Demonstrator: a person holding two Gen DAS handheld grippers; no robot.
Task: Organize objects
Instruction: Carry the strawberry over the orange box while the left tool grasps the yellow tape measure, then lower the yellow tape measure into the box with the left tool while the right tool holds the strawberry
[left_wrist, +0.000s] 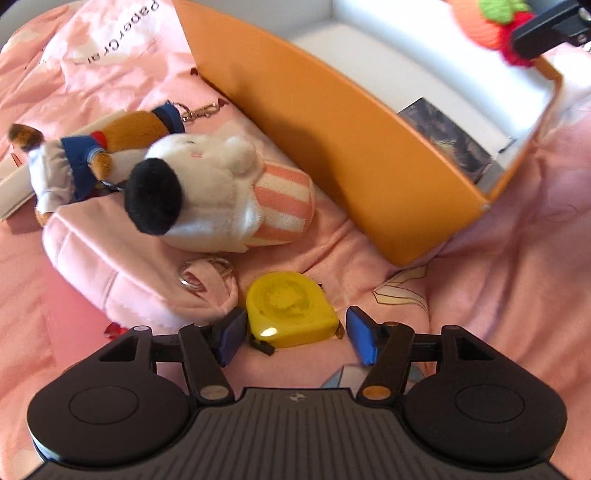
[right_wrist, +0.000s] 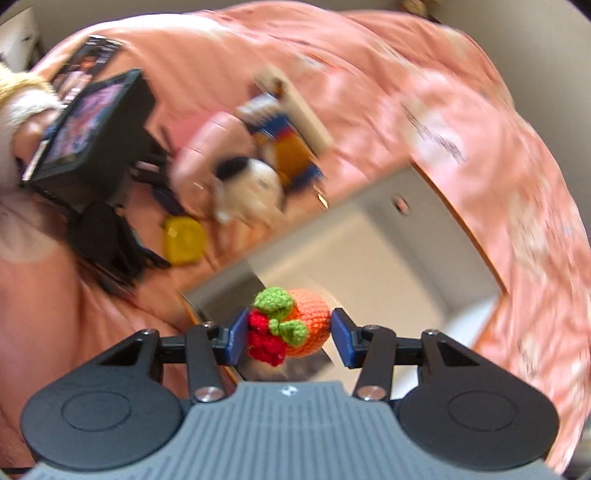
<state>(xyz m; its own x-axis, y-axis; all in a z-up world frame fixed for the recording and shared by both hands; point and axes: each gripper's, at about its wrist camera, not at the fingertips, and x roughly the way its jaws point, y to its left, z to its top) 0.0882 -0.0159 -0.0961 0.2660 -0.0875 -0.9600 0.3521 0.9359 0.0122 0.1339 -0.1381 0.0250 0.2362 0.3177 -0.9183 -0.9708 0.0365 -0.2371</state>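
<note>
Left wrist view: the left tongs (left_wrist: 295, 334) are gaping wide around the yellow tape measure (left_wrist: 290, 310) on the pink bedspread (left_wrist: 517, 258), pads not pressing. The right tongs (right_wrist: 289, 332) are clamping a crocheted fruit (right_wrist: 291, 323) over the orange box (right_wrist: 369, 251).

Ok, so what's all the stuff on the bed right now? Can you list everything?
open cardboard box: one, orange outside and white inside, on the pink bedding
dark picture card: one, inside the box
round yellow plastic tape measure: one, on the bedding between the left jaws, not gripped
white plush dog with black ear: one, beside the box
brown plush doll in blue clothes: one, behind the dog
pale pink fabric pouch: one, under the dog
crocheted orange fruit with green leaves and red berries: one, over the box
left gripper: open
right gripper: shut on the fruit
</note>
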